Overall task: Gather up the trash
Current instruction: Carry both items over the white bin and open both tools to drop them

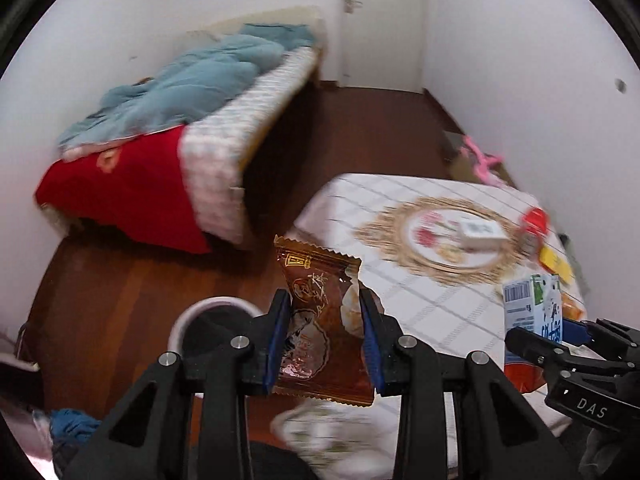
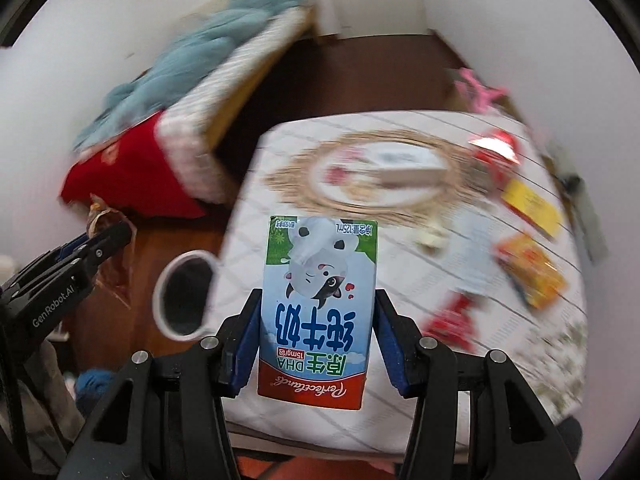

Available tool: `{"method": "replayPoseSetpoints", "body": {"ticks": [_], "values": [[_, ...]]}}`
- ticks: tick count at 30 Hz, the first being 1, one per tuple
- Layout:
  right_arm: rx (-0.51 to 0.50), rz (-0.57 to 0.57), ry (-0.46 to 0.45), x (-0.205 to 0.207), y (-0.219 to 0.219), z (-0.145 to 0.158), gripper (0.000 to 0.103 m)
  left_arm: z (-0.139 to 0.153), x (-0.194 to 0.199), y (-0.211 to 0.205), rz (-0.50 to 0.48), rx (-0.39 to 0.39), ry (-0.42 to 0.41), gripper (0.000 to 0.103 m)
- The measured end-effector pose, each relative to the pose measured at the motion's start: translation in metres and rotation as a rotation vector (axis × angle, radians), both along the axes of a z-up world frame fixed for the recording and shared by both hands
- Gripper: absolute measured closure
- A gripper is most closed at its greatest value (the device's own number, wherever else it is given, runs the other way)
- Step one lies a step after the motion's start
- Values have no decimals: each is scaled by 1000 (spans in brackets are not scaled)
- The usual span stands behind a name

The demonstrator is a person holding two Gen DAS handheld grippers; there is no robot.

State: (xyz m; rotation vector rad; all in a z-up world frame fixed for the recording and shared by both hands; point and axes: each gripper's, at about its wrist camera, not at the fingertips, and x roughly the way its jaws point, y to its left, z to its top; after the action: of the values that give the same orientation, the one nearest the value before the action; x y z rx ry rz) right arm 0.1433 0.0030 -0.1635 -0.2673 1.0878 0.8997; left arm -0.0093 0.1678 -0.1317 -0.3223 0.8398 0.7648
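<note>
My left gripper is shut on a brown snack wrapper, which stands upright between the blue pads. My right gripper is shut on a small blue and white milk carton, held upside down. Both are raised above the table's near-left corner. A white-rimmed bin with a dark liner stands on the wooden floor below, left of the table. The right wrist view shows the left gripper at the left edge with the wrapper. In the left wrist view, the right gripper and carton appear at the right.
The table has a white checked cloth with a gold ornament. On it lie a small white box, red wrappers and yellow packets. A bed with a blue quilt and red blanket stands at left. The view is motion-blurred.
</note>
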Motion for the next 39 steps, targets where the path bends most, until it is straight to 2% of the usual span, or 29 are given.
{"method": "replayPoseSetpoints", "body": {"ticks": [5,9,12,16,19,21,25,28,30,31,32,34,37,38,39], "values": [[5,141,22,-43,79,-5,48,-20,-48,58,128,-24,35,73],[-39,240,60,-79,148,-32,48,-49,-76,101,201,-66,76,73],[-103,301,85,-99,196,-62,48,-81,-94,135,232,-153,122,73],[-216,359,134,-117,255,-116,48,-152,-107,192,253,-403,199,73],[-310,387,178,-123,295,-160,48,-194,-111,224,264,-531,229,73],[-382,403,198,-128,320,-193,48,-215,-112,237,271,-590,234,73],[-489,429,230,-138,349,-240,48,-257,-110,262,282,-724,232,73],[-542,445,255,-138,365,-266,48,-273,-112,271,302,-766,241,72],[-559,457,280,-141,372,-277,48,-276,-111,276,306,-773,253,66],[-562,462,297,-141,375,-282,48,-278,-113,277,312,-774,257,53],[-564,467,310,-140,378,-286,48,-278,-114,277,317,-772,254,32],[-562,463,345,-136,383,-290,44,-276,-120,279,334,-763,242,10],[-555,472,349,-134,389,-292,16,-269,-132,280,368,-725,251,8],[-552,473,348,-134,389,-291,10,-267,-135,281,381,-704,258,8],[-556,473,339,-134,389,-288,9,-265,-138,281,393,-684,261,7]]}}
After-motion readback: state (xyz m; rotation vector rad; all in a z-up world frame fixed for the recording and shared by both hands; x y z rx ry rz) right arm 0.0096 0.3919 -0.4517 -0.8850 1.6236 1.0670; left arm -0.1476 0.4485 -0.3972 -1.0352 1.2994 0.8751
